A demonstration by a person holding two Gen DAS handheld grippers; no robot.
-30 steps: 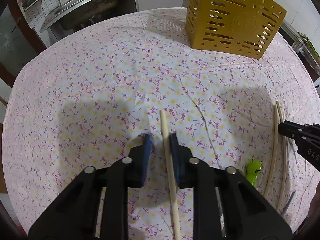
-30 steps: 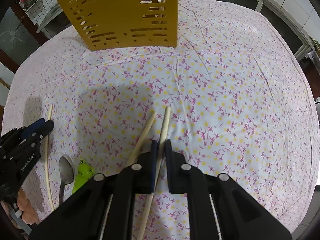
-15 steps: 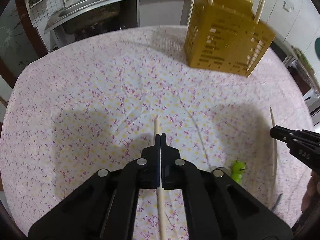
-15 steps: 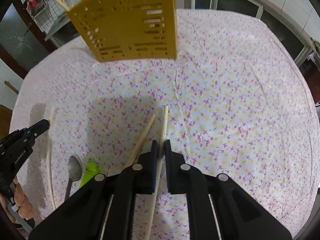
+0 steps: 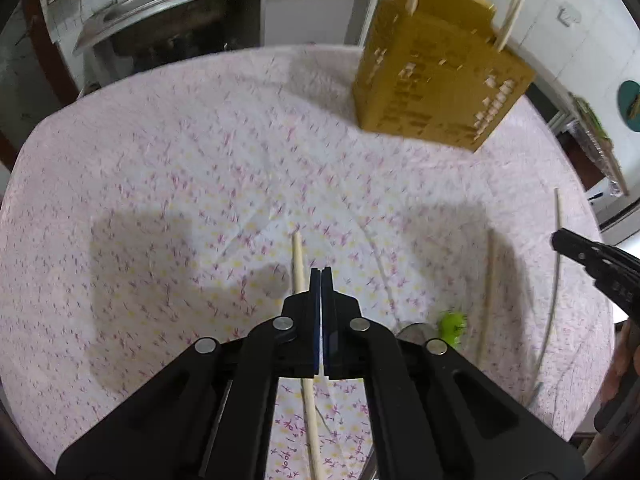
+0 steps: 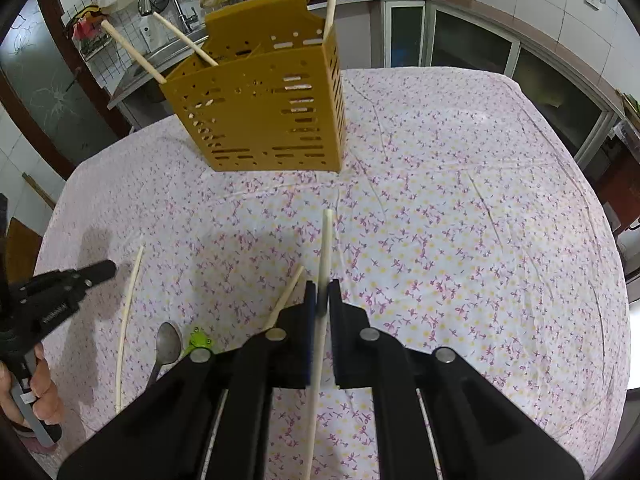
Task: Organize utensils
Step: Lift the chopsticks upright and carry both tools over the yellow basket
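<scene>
Wooden chopstick (image 6: 325,256) clamped in right hand-held gripper (image 6: 322,292), tablecloth (image 6: 460,240) below

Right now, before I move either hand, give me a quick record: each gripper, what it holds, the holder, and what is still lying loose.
left gripper: shut, nothing seen between its tips
near chopstick: lying loose just beside the left gripper's tips, apparently not gripped
right gripper: shut on the held chopstick
holder: yellow, upright, chopsticks already standing in it
still loose: spare chopstick, spoon, green frog piece
</scene>
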